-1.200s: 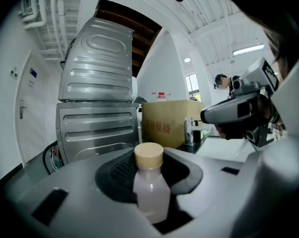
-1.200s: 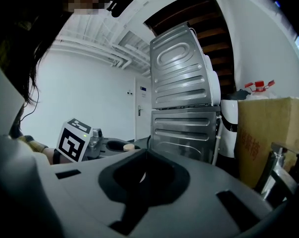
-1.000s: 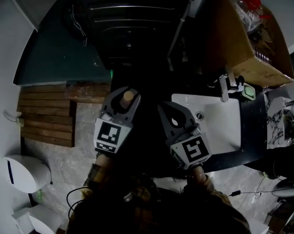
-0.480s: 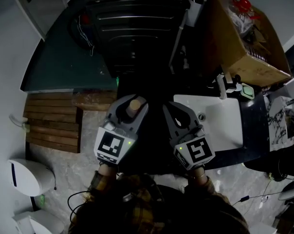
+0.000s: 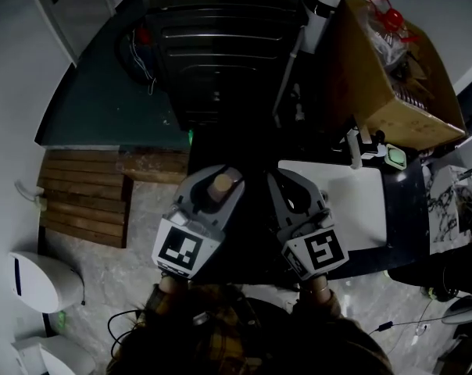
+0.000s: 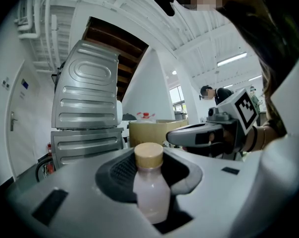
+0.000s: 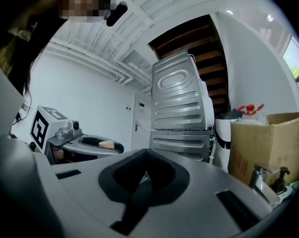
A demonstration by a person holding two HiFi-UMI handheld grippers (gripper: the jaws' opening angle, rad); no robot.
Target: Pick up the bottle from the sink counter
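**My left claw has the bottle**

Looking down from my head, the wooden slats [image 5: 80, 190] lie far left on the floor. Next comes my left claw [image 5: 213, 180]. It is closed on the bottle [image 6: 150, 192]. The bottle stands upright between the two jaws, left of the white sink [image 5: 353, 201] and off the dark counter [image 5: 404, 209].

From above I see only the bottle's tan cap [image 5: 219, 184]. The left gripper view shows more: a pale, milky body under that cap, with a jaw hugging each side. It also shows my right claw [image 6: 178, 137] from the side, with its marker cube [image 6: 243, 108], and a person [image 6: 209, 91] far back in the room.

Behind both claws stands a big grey machine [image 5: 220, 45].

My right claw is just beside the left one. From above I see only a small dark hole in it. The right gripper view tells the rest: the jaws are pressed together with nothing in them. That view also shows a door [image 7: 137, 128] on the far wall, which my head camera does not catch.

Further right are the tap [image 5: 355, 148] at the sink's back edge and a cardboard box [image 5: 392, 69] behind it.
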